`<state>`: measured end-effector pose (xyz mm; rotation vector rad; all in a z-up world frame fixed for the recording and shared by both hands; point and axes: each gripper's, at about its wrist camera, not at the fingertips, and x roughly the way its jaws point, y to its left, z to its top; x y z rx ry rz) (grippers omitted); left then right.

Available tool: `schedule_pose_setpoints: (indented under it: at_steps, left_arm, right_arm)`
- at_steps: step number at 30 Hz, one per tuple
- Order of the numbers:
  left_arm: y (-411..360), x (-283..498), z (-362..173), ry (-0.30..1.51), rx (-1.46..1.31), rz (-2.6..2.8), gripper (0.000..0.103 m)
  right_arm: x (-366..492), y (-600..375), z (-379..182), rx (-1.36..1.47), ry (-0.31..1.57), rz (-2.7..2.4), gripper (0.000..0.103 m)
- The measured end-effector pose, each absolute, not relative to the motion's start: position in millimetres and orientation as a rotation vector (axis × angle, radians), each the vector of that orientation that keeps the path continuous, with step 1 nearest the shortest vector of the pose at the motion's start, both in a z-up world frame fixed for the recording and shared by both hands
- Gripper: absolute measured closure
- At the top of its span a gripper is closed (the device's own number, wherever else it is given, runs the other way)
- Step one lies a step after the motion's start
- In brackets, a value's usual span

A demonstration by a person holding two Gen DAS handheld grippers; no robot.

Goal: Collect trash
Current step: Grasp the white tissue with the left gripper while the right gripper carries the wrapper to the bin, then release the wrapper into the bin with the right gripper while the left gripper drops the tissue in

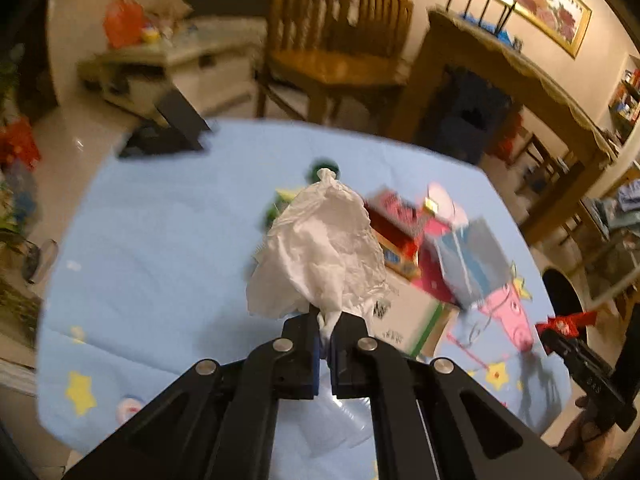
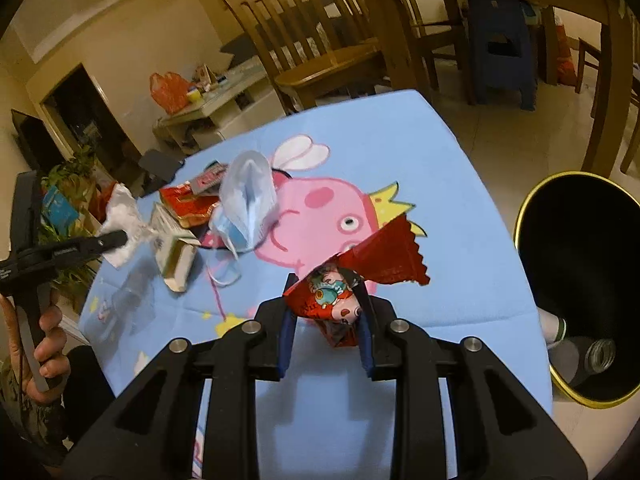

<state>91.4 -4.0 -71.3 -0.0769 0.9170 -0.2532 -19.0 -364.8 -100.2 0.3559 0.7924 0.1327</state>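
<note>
Warm yellowish light fills a room with cream walls [image 2: 120,32] and a pale glossy tile floor [image 2: 500,128]. Wooden dining chairs [image 2: 304,40] stand at twelve o'clock, a white low cabinet [image 2: 224,108] at ten, and a gold-framed floral painting [image 1: 528,0] hangs at one o'clock.

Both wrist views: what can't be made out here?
- Left wrist: boxes and mask motion-blurred; print unreadable. Tissue, pinched in left gripper, hides the green thing behind it.
- Right wrist: bin cut off by the right edge; contents mostly dark. Wrapper in right gripper: its lower end sits hidden between the fingers.
- Clear cup: mostly behind the left gripper.
</note>
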Motion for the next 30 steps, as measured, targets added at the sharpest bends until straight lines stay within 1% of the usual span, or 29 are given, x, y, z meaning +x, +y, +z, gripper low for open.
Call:
schedule_pose_setpoints:
  at_steps: [3,6,9,11,16,18,21,24,26,27,28,30]
  left_arm:
    - [-10.6,80.7,-49.5,0.843,-0.045,-0.230,0.101]
    - [-39.5,72.3,-38.8,0.826,0.008,-0.283,0.100]
    - [-85.1,63.0,-43.5,0.849,0.079,-0.372,0.100]
    - [-115.8,56.1,-48.5,0.867,0.120,-0.438,0.100]
    - [-194.1,37.3,-55.9,0.876,0.235,-0.596,0.100]
    - [-222.6,30.6,-57.2,0.872,0.267,-0.649,0.100]
    - [-262.5,21.8,-60.9,0.874,0.298,-0.726,0.100]
    - [-295.6,15.7,-66.3,0.873,0.334,-0.776,0.100]
    - [-313.8,10.5,-70.4,0.876,0.354,-0.804,0.100]
    - [-322.5,8.2,-72.6,0.876,0.365,-0.816,0.100]
    - [-328.9,6.8,-75.2,0.877,0.372,-0.825,0.100]
    - [-341.9,5.3,-79.5,0.881,0.385,-0.843,0.100]
  right_arm:
    - [-25.3,-366.0,-93.6,0.376,0.759,0.138,0.077]
    - [-31.2,-375.8,-92.4,0.410,0.754,0.120,0.077]
    - [-34.3,-392.2,-99.7,0.466,0.789,0.070,0.077]
    - [-41.5,-406.4,-96.3,0.495,0.779,0.048,0.077]
    - [-72.9,-465.8,-62.5,0.515,0.661,-0.092,0.077]
    - [-85.1,-489.0,-57.8,0.521,0.628,-0.165,0.077]
    - [-100.2,-522.5,-72.8,0.572,0.617,-0.280,0.077]
    - [-101.5,-546.9,-93.2,0.669,0.666,-0.323,0.076]
    - [-101.1,-557.5,-98.3,0.681,0.683,-0.354,0.061]
    - [-99.7,-559.8,-101.1,0.686,0.698,-0.371,0.041]
    - [-99.3,-562.8,-106.6,0.702,0.720,-0.391,0.031]
    - [-103.7,-567.9,-110.4,0.724,0.734,-0.419,0.031]
